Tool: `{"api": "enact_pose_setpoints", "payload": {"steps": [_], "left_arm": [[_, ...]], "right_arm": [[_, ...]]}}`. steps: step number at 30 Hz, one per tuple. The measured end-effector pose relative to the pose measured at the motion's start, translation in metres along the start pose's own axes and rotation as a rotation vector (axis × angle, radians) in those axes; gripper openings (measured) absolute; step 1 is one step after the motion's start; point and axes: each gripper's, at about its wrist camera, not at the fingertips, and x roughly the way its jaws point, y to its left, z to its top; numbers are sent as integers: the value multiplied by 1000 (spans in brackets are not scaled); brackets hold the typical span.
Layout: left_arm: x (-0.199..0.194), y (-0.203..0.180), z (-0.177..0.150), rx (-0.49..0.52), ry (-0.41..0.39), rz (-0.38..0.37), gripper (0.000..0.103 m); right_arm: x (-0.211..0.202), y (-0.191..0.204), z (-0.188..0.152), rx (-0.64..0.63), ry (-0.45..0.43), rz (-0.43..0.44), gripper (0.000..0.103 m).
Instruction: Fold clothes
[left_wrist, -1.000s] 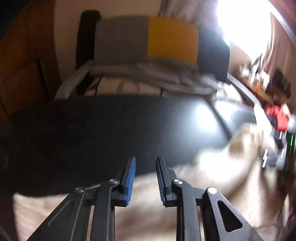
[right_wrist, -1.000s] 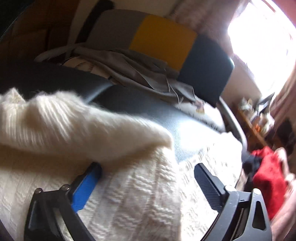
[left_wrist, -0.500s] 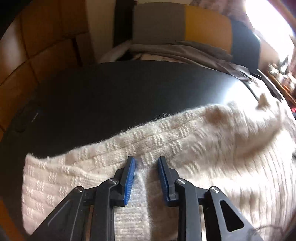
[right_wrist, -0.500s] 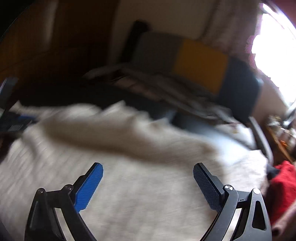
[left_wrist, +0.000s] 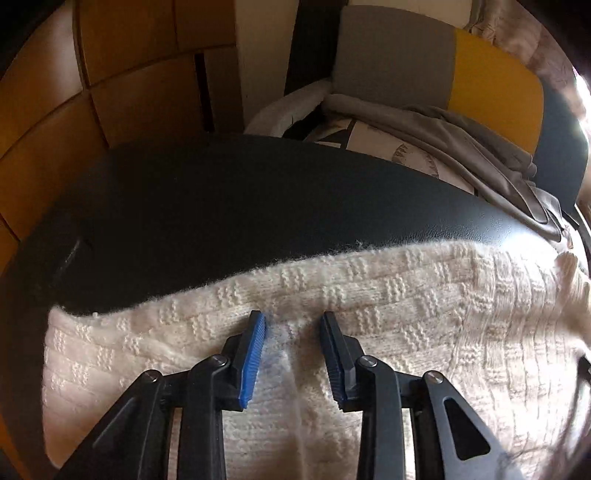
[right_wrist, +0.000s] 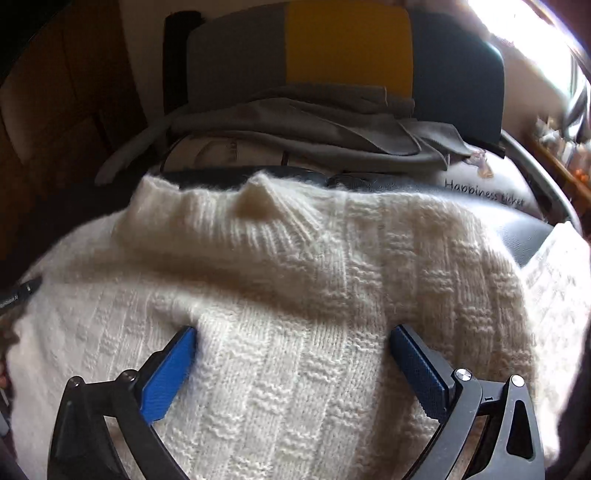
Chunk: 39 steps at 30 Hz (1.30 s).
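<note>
A cream knitted sweater (left_wrist: 406, 295) lies spread on a black padded surface (left_wrist: 258, 206). My left gripper (left_wrist: 291, 321) points down at the sweater close to its far edge. Its jaws are opening, with a low ridge of knit between the blue pads that neither pad presses. In the right wrist view the sweater (right_wrist: 295, 277) fills the frame, and its ribbed collar (right_wrist: 258, 206) lies at the far side. My right gripper (right_wrist: 293, 336) stands wide open over the body of the sweater, fingertips resting on the knit and nothing clamped.
Behind the black surface stands a chair back (right_wrist: 347, 44) with grey, yellow and dark blue panels. A grey garment (right_wrist: 295, 125) is heaped on its seat over a printed cushion (right_wrist: 484, 192). Wooden cabinet doors (left_wrist: 129, 74) stand at the far left.
The left gripper came down from over the bare black surface onto the sweater's edge and its jaws widened. The raised fold in the right view has dropped flat, and the collar now shows.
</note>
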Motion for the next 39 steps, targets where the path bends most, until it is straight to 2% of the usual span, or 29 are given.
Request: {"api": "enact_pose_setpoints", "payload": {"steps": [2,3,5,6,8,9,11,12,13,14,16,18,20,24,27,29,30,31,35,36,38,39], "left_arm": [[-10,1,-5,0,14,8,31],[-22,-3,-7,19,-17,10,30],[-51,-16,-14,84,-121,1,29],[-61,-27,-16,110,-141,-39,29],[-78,-51,-20,152,-150,-138,30],[-83,-67,-23,200,-151,-158,30],[-89,-101,-30,321,-152,-174,30],[-86,-118,-34,383,-155,-145,30],[-80,-134,-39,445,-157,-100,30],[-69,-145,-41,477,-132,-92,30],[-39,-148,-47,431,-78,-109,31],[-29,-152,-41,399,-99,-117,34],[-23,-157,-31,381,-119,-119,34],[-14,-168,-13,367,-110,-103,34],[-40,-147,-30,297,-84,-156,34],[-67,-124,-49,265,-107,-181,34],[-82,-109,-62,258,-129,-193,34],[-93,-87,-72,233,-138,-184,34],[-128,15,-109,98,-151,-109,38],[-136,36,-116,106,-166,-54,40],[-148,59,-130,220,-203,49,41],[-150,62,-135,282,-207,64,42]], "right_arm": [[-5,17,-6,-102,0,3,103],[-13,30,-15,-181,-2,65,103],[-23,44,-34,-256,14,181,103],[-30,48,-44,-280,4,220,103],[-33,48,-48,-273,11,218,103],[-34,48,-50,-268,14,216,103],[-33,39,-46,-217,17,208,103],[-33,35,-45,-193,17,199,103],[-34,32,-44,-184,7,148,103],[-36,27,-45,-172,-3,92,103],[-38,6,-49,-92,-7,46,103],[-37,-12,-46,-22,0,22,103],[-34,-13,-44,-25,-1,10,103],[-28,-7,-38,-38,-12,-37,103],[-32,-10,-39,-23,-13,-38,103],[-33,-7,-42,-24,-17,-39,103],[-44,-5,-54,-19,-18,-39,103],[-46,-4,-54,-17,-19,-36,103],[-43,-11,-49,-15,-5,-29,103],[-40,-14,-43,-25,6,-42,103],[-49,-9,-41,-42,-8,-37,103],[-59,-1,-42,-50,-30,-22,103]]}}
